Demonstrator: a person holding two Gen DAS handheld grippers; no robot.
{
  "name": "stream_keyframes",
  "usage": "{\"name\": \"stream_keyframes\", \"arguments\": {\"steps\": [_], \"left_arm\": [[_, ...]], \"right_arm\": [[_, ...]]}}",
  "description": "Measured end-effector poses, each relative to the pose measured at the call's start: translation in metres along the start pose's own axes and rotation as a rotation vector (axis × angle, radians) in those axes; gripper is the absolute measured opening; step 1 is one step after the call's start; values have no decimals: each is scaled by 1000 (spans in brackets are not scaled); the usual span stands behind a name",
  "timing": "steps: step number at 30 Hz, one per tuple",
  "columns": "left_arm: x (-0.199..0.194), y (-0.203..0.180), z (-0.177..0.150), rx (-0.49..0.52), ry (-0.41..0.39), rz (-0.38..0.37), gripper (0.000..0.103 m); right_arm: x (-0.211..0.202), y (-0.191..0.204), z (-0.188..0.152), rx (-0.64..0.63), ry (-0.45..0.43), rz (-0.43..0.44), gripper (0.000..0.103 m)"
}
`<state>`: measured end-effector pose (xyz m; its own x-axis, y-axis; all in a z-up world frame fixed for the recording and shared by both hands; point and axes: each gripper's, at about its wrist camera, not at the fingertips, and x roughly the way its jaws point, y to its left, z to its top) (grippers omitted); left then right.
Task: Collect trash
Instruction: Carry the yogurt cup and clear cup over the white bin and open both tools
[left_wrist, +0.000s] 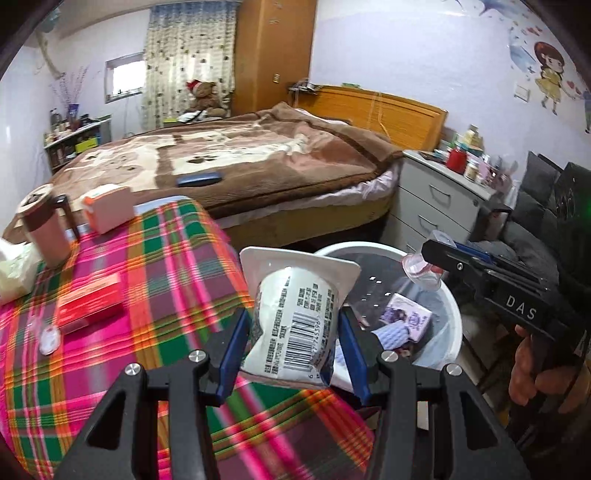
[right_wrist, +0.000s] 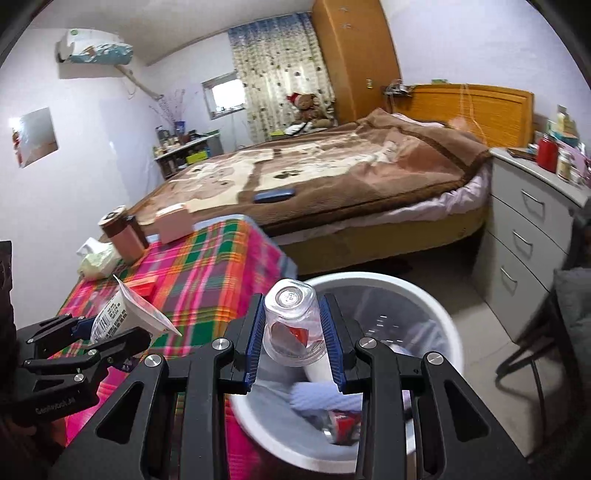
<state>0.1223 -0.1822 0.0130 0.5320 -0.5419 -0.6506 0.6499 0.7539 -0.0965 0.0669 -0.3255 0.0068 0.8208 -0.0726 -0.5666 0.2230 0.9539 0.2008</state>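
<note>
Left wrist view: The left gripper was clamped on a white yogurt cup, with a blue pad pressed against each side of the cup body. The cup was crumpled, its square rim tilted up and away from the camera, and a barcode label faced the lens. It was held over the edge of the plaid tablecloth, just beside the white trash bin. The bin held a purple carton and other refuse. The right gripper appeared at the right, above the bin, grasping a clear plastic cup.

Right wrist view: The right gripper was closed on the clear plastic cup, one blue pad on each side. The cup pointed base-forward, and red-and-white scrap was visible inside it. It was held directly above the trash bin, near the table-side rim. The left gripper appeared at the lower left over the tablecloth, holding the yogurt cup.
</note>
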Motion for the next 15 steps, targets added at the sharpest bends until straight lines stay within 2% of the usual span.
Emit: {"name": "stream_keyframes", "arguments": {"steps": [5,15], "left_arm": [[18,-22,4,26,20,-35,51],[57,-55,5,78,84,-46,51]], "right_arm": [[2,-22,-2,38,15,-28,32],[13,-47,-11,70,60,-57,32]]}}
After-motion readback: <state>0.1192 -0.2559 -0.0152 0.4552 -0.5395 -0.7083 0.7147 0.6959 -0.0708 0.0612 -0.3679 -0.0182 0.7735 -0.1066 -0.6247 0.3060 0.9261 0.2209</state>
